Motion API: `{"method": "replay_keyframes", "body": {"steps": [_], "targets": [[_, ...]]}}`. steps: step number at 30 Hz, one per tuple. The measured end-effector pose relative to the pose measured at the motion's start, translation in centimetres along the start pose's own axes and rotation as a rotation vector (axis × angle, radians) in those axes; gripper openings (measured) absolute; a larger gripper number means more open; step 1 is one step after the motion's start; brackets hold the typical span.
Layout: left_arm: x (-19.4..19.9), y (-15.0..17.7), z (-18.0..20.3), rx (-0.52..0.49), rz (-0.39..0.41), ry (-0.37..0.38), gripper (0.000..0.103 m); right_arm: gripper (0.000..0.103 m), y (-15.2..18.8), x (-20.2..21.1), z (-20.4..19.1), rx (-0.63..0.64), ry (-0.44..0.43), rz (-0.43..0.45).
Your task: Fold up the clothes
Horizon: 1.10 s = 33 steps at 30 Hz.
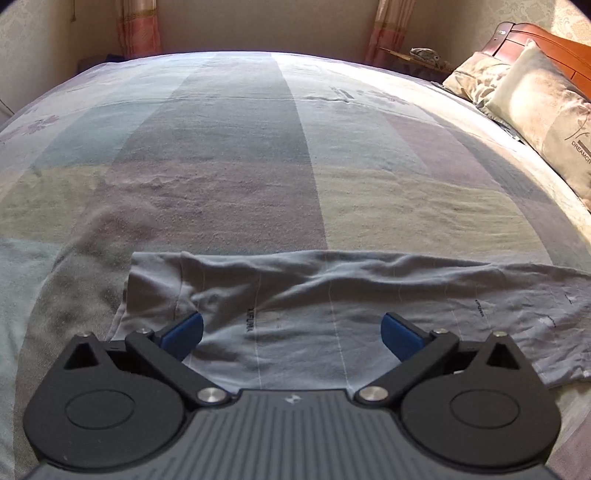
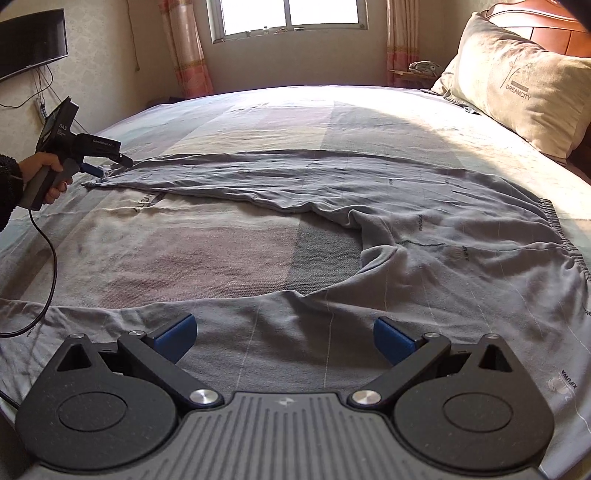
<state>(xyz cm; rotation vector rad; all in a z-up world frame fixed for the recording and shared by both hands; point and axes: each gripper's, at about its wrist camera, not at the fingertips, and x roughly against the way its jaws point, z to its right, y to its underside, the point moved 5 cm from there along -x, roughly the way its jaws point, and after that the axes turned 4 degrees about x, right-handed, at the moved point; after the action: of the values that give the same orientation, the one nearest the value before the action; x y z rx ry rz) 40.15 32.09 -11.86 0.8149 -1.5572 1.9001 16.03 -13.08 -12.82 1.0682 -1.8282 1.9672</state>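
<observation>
A wide bed [image 2: 229, 236] covered with a sheet of pale green, grey and mauve blocks fills both views. Spread across it lies a pair of grey trousers [image 2: 424, 236], thin fabric with fine pale stripes and small printed lettering. The elastic waistband [image 2: 554, 229] sits toward the right side of the bed, near a beige pillow [image 2: 517, 85] printed with the word DREAMCITY, which leans against a wooden headboard [image 2: 554, 33]. From the waist, the two legs fan out to the left in a V shape: one leg runs along the far side toward the left gripper, the other comes along the near side and passes under the right gripper. A bare wedge of sheet shows between the legs. In the right wrist view, the right gripper [image 2: 284, 336] hovers low over the near leg, its blue fingertips [image 2: 177, 332] spread wide apart and holding nothing. In the same view, a person's hand [image 2: 44, 173] in a dark fuzzy sleeve holds the left gripper [image 2: 107, 166] at the cuff end of the far leg, with a black cable [image 2: 51, 258] trailing from its handle across the bed. In the left wrist view, the left gripper's blue fingertips [image 1: 184, 328] also stand wide apart, poised just over the wrinkled cloth at the leg's end, clamping nothing. Beyond the bed are a window [image 2: 288, 18], pink patterned curtains [image 2: 184, 48] and a dark screen [image 2: 29, 40] mounted on the left wall.
</observation>
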Motion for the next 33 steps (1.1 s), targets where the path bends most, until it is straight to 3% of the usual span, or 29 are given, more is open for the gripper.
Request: {"method": "replay_keyframes", "body": {"steps": [4, 7, 11, 15, 17, 20, 22, 26, 33], "targets": [[-2.0, -0.6, -1.7, 0.067, 0.001, -0.05, 0.102, 0.103, -0.2, 0.1, -0.1, 0.012, 0.004, 0.011], [-1.6, 0.4, -3.7, 0.099, 0.037, -0.024, 0.1, 0.103, -0.2, -0.1, 0.0, 0.008, 0.004, 0.006], [-0.9, 0.2, -3.5, 0.095, -0.005, -0.049, 0.099, 0.103, 0.0, -0.4, 0.3, -0.003, 0.003, 0.002], [-0.5, -0.7, -0.6, 0.002, -0.004, -0.054, 0.1, 0.103, 0.1, -0.6, 0.4, -0.011, -0.001, 0.001], [-0.9, -0.4, 1.1, -0.053, -0.018, -0.019, 0.101, 0.103, 0.0, -0.6, 0.2, -0.005, -0.004, 0.003], [-2.3, 1.3, 2.0, -0.127, -0.088, -0.041, 0.103, 0.103, 0.0, -0.4, 0.0, 0.004, -0.007, 0.006], [-2.0, 1.9, 0.9, -0.093, -0.079, -0.037, 0.103, 0.103, -0.1, -0.3, 0.1, 0.006, -0.004, 0.01], [-0.8, 1.4, 0.4, -0.053, -0.141, -0.079, 0.102, 0.103, -0.1, -0.1, 0.5, -0.001, 0.006, 0.024], [-1.3, 0.5, 8.8, -0.153, -0.103, 0.028, 0.102, 0.103, 0.1, -0.4, -0.2, 0.002, -0.02, 0.017]]}}
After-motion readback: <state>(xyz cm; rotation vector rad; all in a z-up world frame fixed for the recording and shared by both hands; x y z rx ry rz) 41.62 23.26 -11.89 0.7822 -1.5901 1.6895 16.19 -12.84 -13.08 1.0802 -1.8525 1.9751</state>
